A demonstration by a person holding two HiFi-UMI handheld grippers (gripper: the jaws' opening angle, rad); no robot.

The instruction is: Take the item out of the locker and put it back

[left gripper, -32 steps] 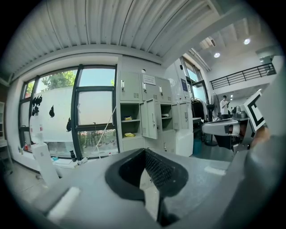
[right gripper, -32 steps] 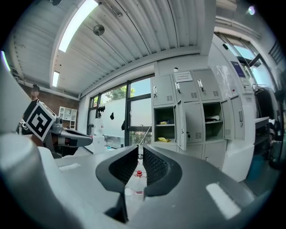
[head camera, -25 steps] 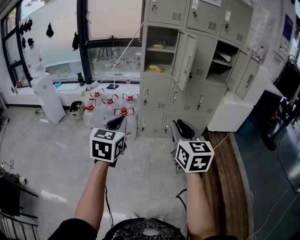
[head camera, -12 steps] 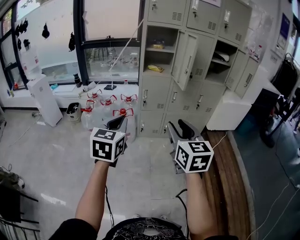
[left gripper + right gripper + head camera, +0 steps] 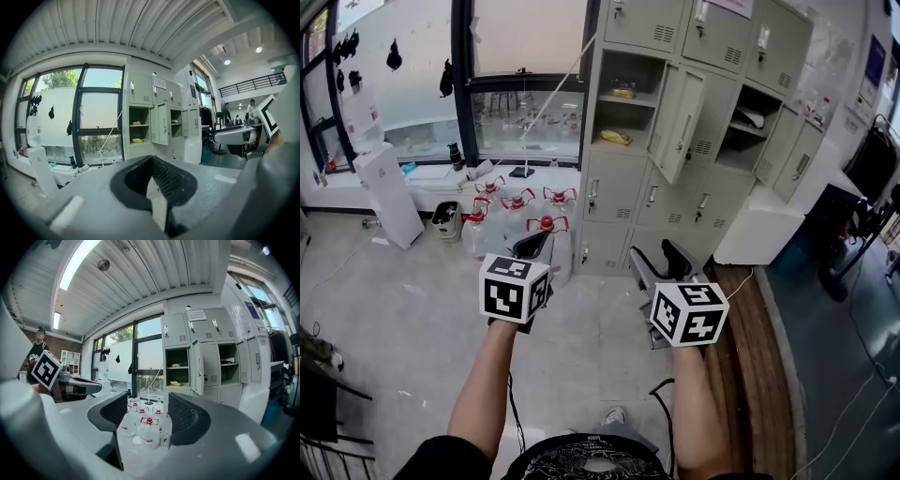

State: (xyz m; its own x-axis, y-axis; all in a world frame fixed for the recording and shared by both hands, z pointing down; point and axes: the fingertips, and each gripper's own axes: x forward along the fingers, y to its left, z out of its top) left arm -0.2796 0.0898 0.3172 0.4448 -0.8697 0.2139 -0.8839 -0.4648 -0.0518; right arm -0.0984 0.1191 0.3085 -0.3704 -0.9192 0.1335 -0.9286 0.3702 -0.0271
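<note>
Across the floor from us, well apart from both grippers, stands the locker bank (image 5: 619,197), with one door (image 5: 678,120) swung open. Left of that door the compartment is bare to view: a yellow item (image 5: 617,137) lies on its lower shelf and a smaller item (image 5: 622,93) sits on the upper shelf. Further right a second compartment is open too, with a pale thing (image 5: 752,116) on its shelf; we cannot tell what it is. We hold the left gripper (image 5: 534,248) out over the floor (image 5: 412,309), pointed towards the lockers, and its own view shows the two pads meeting at their tips with nothing caught between them. We hold the right gripper (image 5: 656,255) just beside it. Its jaws have just been opening and now stand wide, and nothing is between them. In the right gripper view, only distant bottles (image 5: 149,430) show through the gap. Those red-capped bottles stand in a cluster on the floor below the window (image 5: 530,122), left of the lockers. Each gripper carries its marker cube (image 5: 515,289) nearest to us, and our bare forearms reach in from the bottom edge. A wooden strip (image 5: 759,366) runs along the floor at our right.
</note>
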